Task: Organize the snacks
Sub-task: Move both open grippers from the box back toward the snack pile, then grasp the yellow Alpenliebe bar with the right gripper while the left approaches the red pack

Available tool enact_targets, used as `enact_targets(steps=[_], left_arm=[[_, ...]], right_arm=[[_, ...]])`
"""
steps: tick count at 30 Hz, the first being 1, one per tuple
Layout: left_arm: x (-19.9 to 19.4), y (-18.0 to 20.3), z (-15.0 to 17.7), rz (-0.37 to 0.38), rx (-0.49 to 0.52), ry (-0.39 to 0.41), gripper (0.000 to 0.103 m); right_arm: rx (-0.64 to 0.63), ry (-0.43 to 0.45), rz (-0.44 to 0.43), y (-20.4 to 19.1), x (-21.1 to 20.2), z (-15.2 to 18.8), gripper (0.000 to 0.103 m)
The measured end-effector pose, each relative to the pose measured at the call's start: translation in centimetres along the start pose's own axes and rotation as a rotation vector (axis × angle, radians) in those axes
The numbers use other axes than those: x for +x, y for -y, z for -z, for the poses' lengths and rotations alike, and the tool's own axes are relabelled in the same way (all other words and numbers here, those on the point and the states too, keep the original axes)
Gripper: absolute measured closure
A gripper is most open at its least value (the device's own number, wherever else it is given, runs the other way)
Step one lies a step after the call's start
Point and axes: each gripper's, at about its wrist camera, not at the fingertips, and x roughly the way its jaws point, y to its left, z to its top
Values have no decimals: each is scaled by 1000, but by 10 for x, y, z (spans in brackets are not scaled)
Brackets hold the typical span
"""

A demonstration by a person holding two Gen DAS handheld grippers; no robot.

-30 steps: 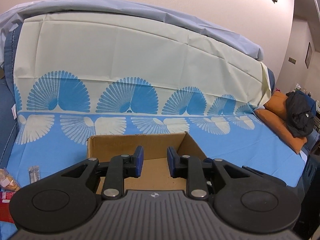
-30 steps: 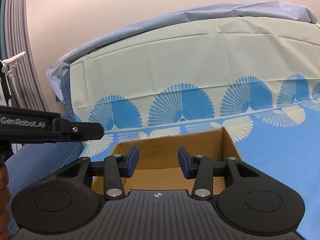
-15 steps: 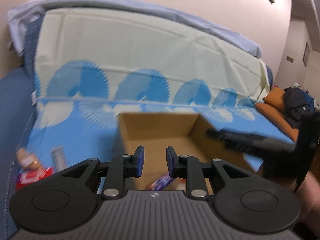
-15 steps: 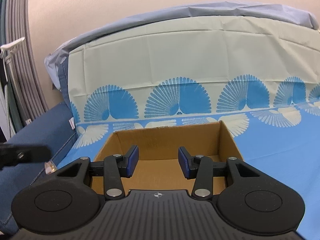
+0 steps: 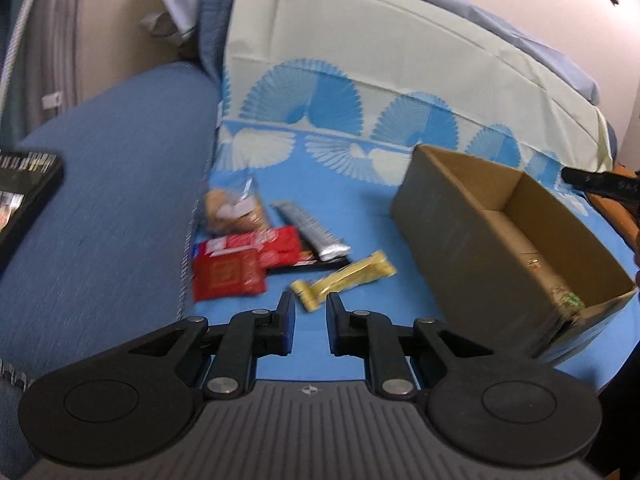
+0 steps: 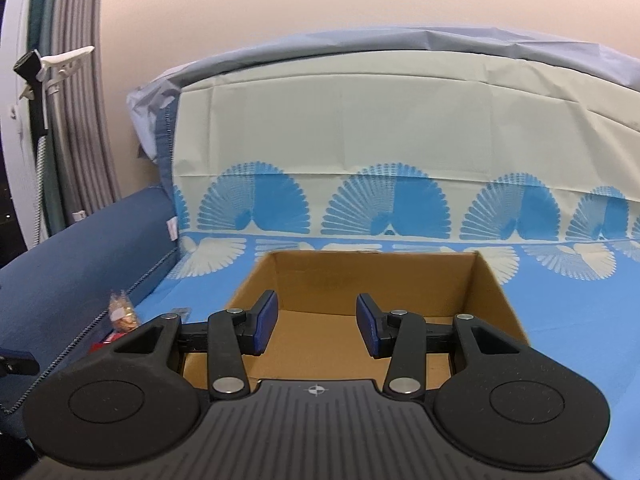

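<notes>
In the left wrist view several snacks lie on the blue sheet: a yellow bar (image 5: pixel 344 280), red packets (image 5: pixel 240 264), a silver bar (image 5: pixel 310 230) and a clear bag of brown snacks (image 5: pixel 232 210). My left gripper (image 5: pixel 311 312) is open and empty, hovering just short of the yellow bar. An open cardboard box (image 5: pixel 500 248) sits to their right. My right gripper (image 6: pixel 317 322) is open and empty above the box's (image 6: pixel 376 276) inside. The snack bag (image 6: pixel 122 314) shows at its left.
A blue sofa armrest (image 5: pixel 100 184) borders the snacks on the left, with a dark object (image 5: pixel 24 184) on it. The cream and blue fan-patterned cover (image 6: pixel 380 184) drapes the backrest. The right gripper's tip (image 5: pixel 600 182) shows beyond the box.
My left gripper has swung left and downward from the box to the snack pile. My right gripper has stayed over the box, drawing slightly closer.
</notes>
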Motion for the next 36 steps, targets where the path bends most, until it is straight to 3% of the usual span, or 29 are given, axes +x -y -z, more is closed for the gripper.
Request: enact_targets(steps=[6, 12, 18, 24, 27, 31, 36], left_arm=[[8, -23, 18, 9, -95, -20, 85], [5, -18, 19, 30, -84, -8, 85], [3, -18, 20, 28, -81, 1, 82], [5, -18, 20, 34, -71, -3, 81], [6, -17, 20, 34, -61, -8, 78], [6, -16, 21, 38, -49, -11, 76], [4, -16, 23, 44, -33, -14, 75]], right_arm=[[54, -6, -11, -15, 3, 2, 58], [115, -25, -36, -40, 0, 12, 58], [79, -54, -149, -90, 2, 14, 58], [77, -165, -274, -153, 33, 14, 58], [140, -231, -254, -176, 65, 18, 55], [231, -366, -139, -195, 117, 29, 35], [349, -521, 11, -200, 170, 48, 31]])
